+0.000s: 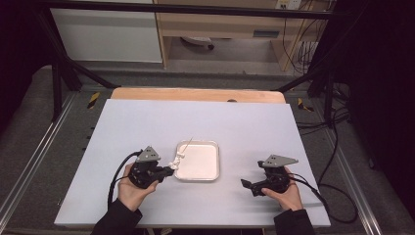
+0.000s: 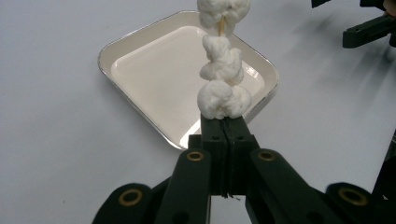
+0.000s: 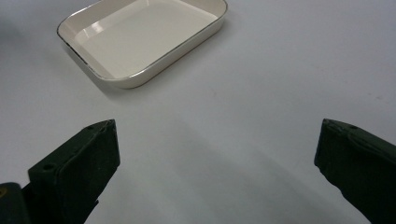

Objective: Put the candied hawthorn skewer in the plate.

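At the left rim of the white tray (image 1: 211, 147), my left gripper (image 1: 169, 171) holds a wooden skewer (image 1: 188, 144) by its lower end, jaws pressed together on it. Skewer carries white puffy lumps (image 2: 219, 60), three visible in the left gripper view, stacked just above my fingertips; the lowest lump touches the jaw tips. Bare tip of the stick slants up and away over the tray's near-left corner. Tray itself sits on the pale table cover (image 1: 147, 122), near its middle, nothing lying in it.

My right gripper (image 1: 247, 184) hovers low over the cover, well to the right of the tray, fingers (image 3: 88, 154) spread wide with nothing between them. No contact with tray or skewer on that side.
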A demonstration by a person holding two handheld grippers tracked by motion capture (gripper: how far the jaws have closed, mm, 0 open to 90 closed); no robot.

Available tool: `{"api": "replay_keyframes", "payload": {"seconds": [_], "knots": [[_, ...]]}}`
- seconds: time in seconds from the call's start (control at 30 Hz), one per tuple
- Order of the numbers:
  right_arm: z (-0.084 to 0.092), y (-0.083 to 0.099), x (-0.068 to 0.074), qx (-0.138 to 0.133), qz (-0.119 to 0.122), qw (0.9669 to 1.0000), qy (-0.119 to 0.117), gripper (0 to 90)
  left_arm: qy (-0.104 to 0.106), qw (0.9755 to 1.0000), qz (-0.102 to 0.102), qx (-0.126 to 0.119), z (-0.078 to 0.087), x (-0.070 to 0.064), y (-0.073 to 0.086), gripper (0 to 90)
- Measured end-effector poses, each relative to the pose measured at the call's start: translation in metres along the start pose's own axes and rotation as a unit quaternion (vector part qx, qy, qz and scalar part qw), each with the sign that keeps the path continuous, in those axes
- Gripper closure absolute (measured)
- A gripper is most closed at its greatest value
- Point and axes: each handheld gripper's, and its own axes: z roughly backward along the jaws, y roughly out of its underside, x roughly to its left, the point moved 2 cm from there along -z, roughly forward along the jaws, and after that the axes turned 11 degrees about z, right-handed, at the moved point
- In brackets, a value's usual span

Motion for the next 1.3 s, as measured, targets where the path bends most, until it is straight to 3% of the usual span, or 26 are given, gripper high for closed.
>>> {"api": "replay_keyframes", "payload": {"seconds": [0.6,0.97,1.2,1.3], "knots": [[0.009,0.018,-0.006,0.006,-0.014,0.9999,-0.001,0.8,-0.017,0.9986,-0.002,0.049,-0.035,-0.004,-0.028,88.5],[0.01,0.019,-0.006,0.009,-0.013,0.9999,-0.002,0.8,-0.049,0.9951,-0.002,0.086,-0.067,0.002,-0.027,88.5],[0.01,0.02,-0.006,0.009,-0.011,0.9999,-0.002,0.9,-0.061,0.9921,-0.013,0.109,-0.078,0.001,-0.022,88.5],[0.011,0.019,-0.006,0.009,-0.011,0.9999,-0.001,0.9,-0.062,0.9918,-0.015,0.11,-0.08,0.0,-0.021,88.5]]}}
